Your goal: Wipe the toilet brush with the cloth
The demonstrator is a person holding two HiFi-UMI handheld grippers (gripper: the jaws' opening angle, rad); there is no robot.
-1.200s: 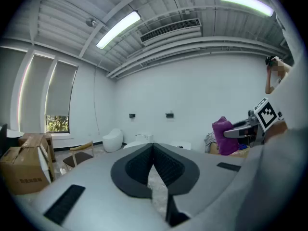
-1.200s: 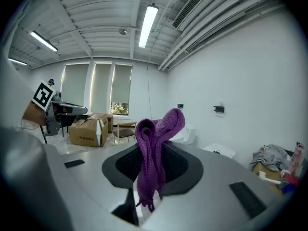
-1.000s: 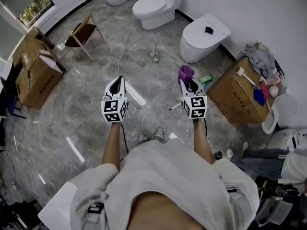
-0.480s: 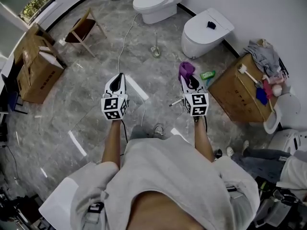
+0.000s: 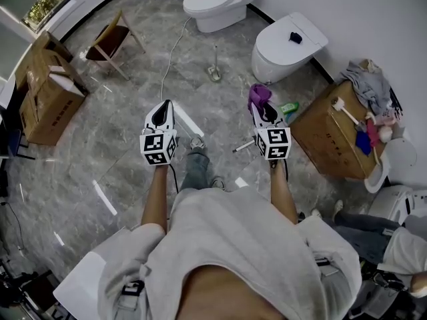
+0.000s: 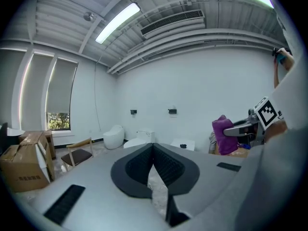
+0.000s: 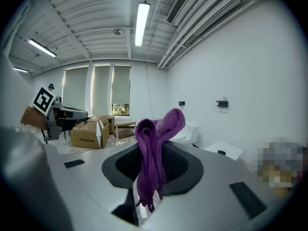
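Left jaws: pressed flat together on the left gripper (image 6: 153, 149), with nothing between the dark pads.
Right jaws: the right gripper (image 7: 150, 163) is clamped on the purple cloth (image 7: 153, 143); a folded loop of it stands above the pads and a tail hangs below them.
Gripper pose: both are held out side by side in front of the person, apart from each other, above the floor and tipped a little downward.
Toilet brush (image 5: 214, 72): a thin-handled thing that looks like it stands upright in a holder on the grey marble floor (image 5: 120, 145), ahead of both grippers and well apart from the cloth.
Toilets: a closed-lid toilet (image 5: 288, 45) sits just right of the toilet brush with a small dark item on its lid; a second toilet (image 5: 217, 5) stands beyond.
Right side: a cardboard box (image 5: 330, 139) carries a white brush (image 5: 343, 109) and a heap of grey clothes (image 5: 367, 82); a green bottle (image 5: 288, 107) lies on the floor between that box and the cloth.
Left side: a wooden chair (image 5: 110, 42) and brown cartons (image 5: 40, 102) stand near the wall.
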